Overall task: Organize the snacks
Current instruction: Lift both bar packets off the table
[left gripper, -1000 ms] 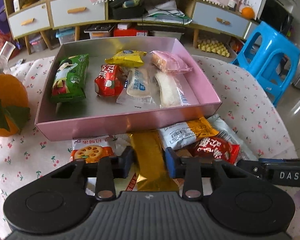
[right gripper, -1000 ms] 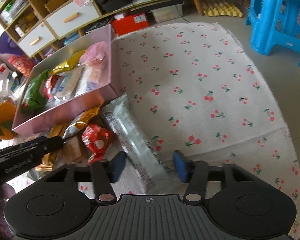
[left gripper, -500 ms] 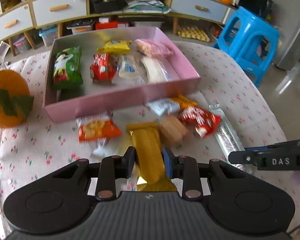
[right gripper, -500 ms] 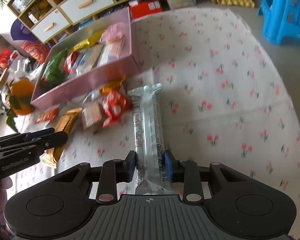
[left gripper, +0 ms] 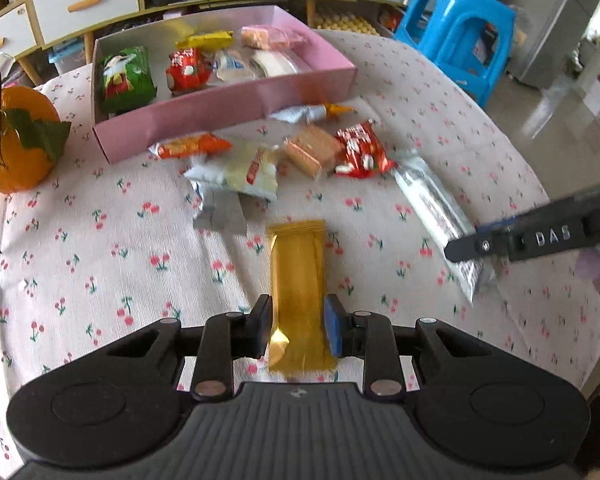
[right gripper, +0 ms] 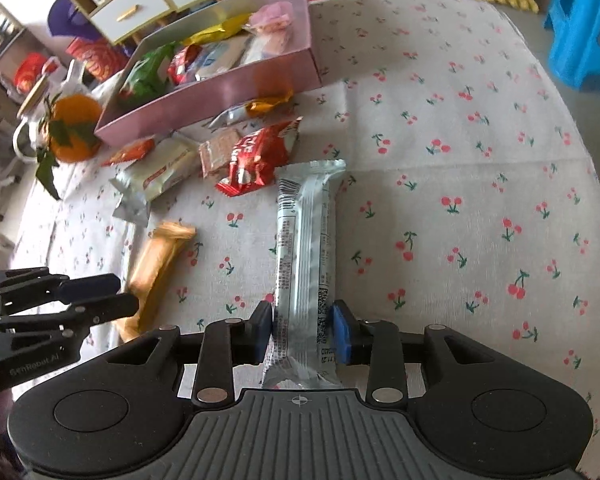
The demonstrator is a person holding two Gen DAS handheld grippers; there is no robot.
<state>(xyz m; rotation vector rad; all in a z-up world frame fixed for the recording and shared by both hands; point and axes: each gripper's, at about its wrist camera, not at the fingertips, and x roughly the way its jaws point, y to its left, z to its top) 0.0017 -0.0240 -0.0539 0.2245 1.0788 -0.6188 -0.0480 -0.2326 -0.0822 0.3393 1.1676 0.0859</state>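
Observation:
My left gripper (left gripper: 296,328) is shut on the near end of a gold snack bar (left gripper: 298,264), which sticks out over the cherry-print cloth. My right gripper (right gripper: 302,328) has a long silver snack bar (right gripper: 304,232) between its pads; both pads touch it while the jaws are opening slightly. The pink box (left gripper: 228,108) at the back holds several snacks. In front of the box lie a red pack (left gripper: 360,152), a wafer pack (left gripper: 312,152), a white pack (left gripper: 240,168) and an orange packet (left gripper: 192,146).
An orange with leaves (left gripper: 16,148) sits left of the box. A blue stool (left gripper: 460,40) stands beyond the table's right edge. A cabinet with drawers (left gripper: 76,4) lines the back. Bare cloth (right gripper: 480,200) stretches to the right of the silver bar.
Both grippers have drawn back from the box and the loose pile, each carrying its bar. The right jaws went from open around the silver bar to closed on it.

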